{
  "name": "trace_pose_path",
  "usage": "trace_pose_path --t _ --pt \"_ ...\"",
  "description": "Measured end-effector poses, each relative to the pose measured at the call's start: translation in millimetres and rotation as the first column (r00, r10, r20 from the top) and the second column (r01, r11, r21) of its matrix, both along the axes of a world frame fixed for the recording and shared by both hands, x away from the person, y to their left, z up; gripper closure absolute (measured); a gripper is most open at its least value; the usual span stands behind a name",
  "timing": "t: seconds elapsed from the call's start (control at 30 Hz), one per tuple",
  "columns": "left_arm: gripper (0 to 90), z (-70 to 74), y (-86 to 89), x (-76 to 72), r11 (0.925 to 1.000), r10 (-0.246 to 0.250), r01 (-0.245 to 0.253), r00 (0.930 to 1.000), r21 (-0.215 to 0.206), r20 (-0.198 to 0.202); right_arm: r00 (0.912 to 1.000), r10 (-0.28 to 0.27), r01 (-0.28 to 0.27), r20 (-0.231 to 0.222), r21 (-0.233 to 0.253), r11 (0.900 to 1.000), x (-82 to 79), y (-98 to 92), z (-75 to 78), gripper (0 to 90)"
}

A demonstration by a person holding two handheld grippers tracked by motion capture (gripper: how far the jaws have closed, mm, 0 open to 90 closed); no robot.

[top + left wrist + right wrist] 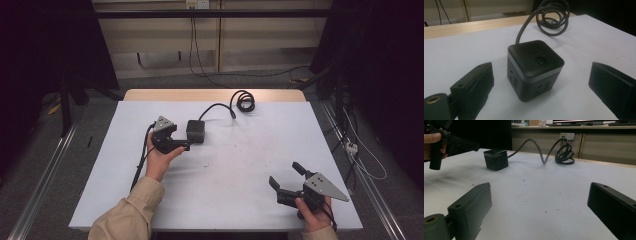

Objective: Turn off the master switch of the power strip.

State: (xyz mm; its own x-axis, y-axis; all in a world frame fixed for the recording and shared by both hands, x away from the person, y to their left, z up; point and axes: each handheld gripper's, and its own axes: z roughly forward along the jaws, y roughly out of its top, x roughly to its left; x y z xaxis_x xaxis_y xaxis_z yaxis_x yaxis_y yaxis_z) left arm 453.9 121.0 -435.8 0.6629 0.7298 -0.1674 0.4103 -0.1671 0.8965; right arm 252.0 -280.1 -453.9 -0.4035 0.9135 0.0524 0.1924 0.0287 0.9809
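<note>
The left claw point(186, 145) hangs wide open just beside the black socket cube point(534, 68), holding nothing, so the grab looks not yet made. The cube sits on the white desk point(235, 165), cord point(242, 101) coiled behind; the right claw point(286, 176) waits open and empty, well apart.

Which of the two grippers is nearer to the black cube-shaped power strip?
The left gripper: its open jaws almost reach the black cube-shaped power strip. The right gripper, also open, waits apart near the white table's front right corner.
</note>
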Motion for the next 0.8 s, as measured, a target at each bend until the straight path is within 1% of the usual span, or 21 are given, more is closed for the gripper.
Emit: trace_pose_path --t 0.07,0.1,0.17,0.3,0.33,0.4,0.53,0.57,0.63,0.73,0.8 --pt "5.3 0.7 -0.3 0.6 1.0000 0.002 -0.002 1.0000 0.002 0.002 1.0000 0.000 0.000 0.002 0.000 1.000 -0.1 0.0 0.2 5.0" --pt "5.0 1.5 -1.3 1.0 1.0000 0.003 -0.003 1.0000 0.005 -0.003 1.0000 0.001 -0.001 0.001 0.000 1.000 -0.2 0.1 0.2 5.0" --pt "4.2 4.1 -3.0 2.2 0.9996 0.006 -0.006 0.9999 0.029 -0.012 1.0000 0.001 -0.001 0.002 -0.001 1.000 -0.1 0.2 0.3 5.0" --pt "4.0 8.3 -6.1 5.1 0.9996 -0.008 0.008 0.9997 0.029 -0.023 1.0000 0.001 -0.001 0.002 -0.002 1.000 -0.2 0.2 0.4 5.1" --pt "4.0 8.6 -7.3 5.4 0.9999 -0.003 0.004 0.9996 0.014 -0.028 1.0000 0.001 -0.001 0.002 -0.002 1.000 -0.3 0.1 0.4 5.1" --pt "4.1 9.5 -6.6 6.4 0.9998 -0.012 0.012 0.9995 0.017 -0.031 1.0000 0.001 -0.001 0.002 -0.002 1.000 -0.5 0.0 0.5 5.1" --pt "4.2 12.0 -6.0 9.4 0.9996 0.001 0.000 0.9990 0.028 -0.045 1.0000 0.002 -0.002 0.004 -0.001 1.000 -0.8 0.0 0.8 5.1" --pt "4.4 12.7 -6.7 9.9 0.9998 0.003 -0.002 0.9988 0.019 -0.050 1.0000 0.003 -0.003 0.003 0.000 1.000 -0.6 0.0 0.8 5.1" --pt "6.4 14.9 -7.3 11.1 0.9991 -0.012 0.014 0.9989 0.040 -0.045 1.0000 0.004 -0.004 0.003 -0.001 1.000 -0.5 0.1 0.9 5.1" --pt "10.5 16.9 -10.2 11.9 0.9993 -0.023 0.024 0.9984 0.028 -0.053 1.0000 0.004 -0.004 0.003 -0.002 1.000 -0.5 0.3 0.9 5.1" --pt "12.5 17.8 -12.0 12.4 0.9991 -0.025 0.027 0.9985 0.034 -0.049 1.0000 0.005 -0.005 0.003 -0.002 1.000 -0.6 0.4 0.9 5.1"
